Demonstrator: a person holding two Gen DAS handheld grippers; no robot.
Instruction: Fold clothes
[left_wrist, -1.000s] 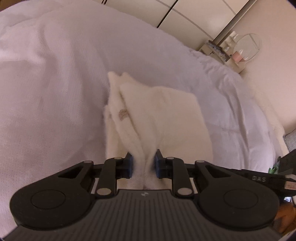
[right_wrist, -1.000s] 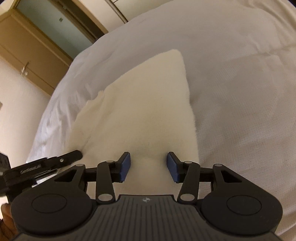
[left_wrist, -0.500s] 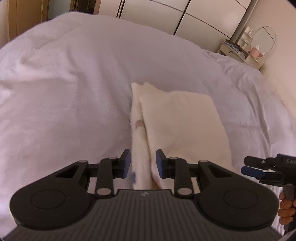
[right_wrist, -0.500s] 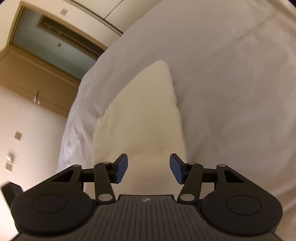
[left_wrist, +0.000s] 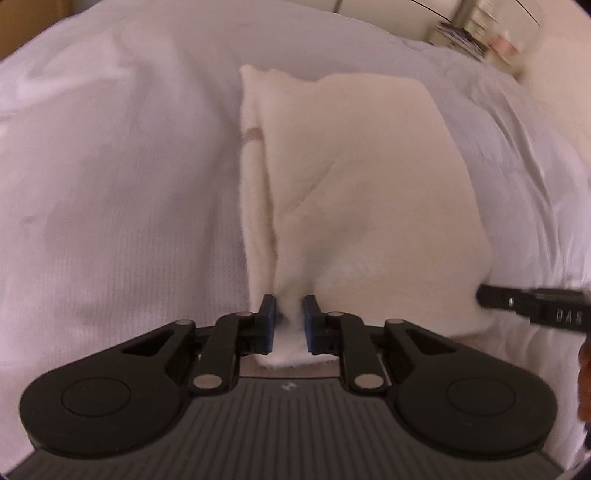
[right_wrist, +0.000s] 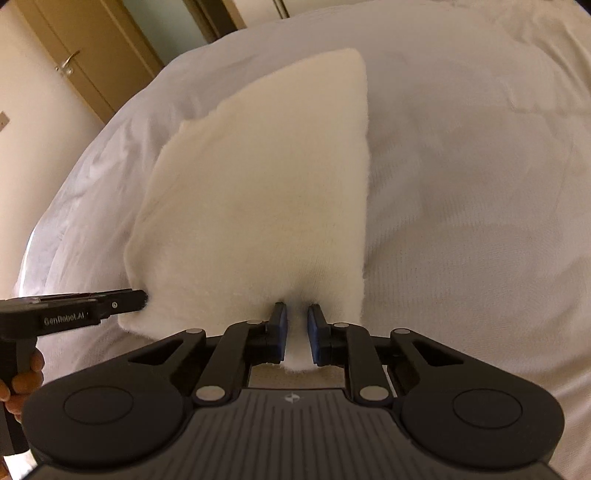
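While the cream fleecy folded garment (left_wrist: 369, 192) lies on the white bed cover (left_wrist: 110, 184) with its length running away from both, the left gripper (left_wrist: 289, 320) and right gripper (right_wrist: 296, 332) are closing on its two near corners.

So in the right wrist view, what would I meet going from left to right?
Wooden door → left gripper coming in from the side → cream folded garment → right gripper, jaws closing on the garment's near edge → bare white bedspread.

Folded garment (left_wrist: 362, 206) on bed (left_wrist: 110, 184) (near edge), door (right_wrist: 85, 55) behind
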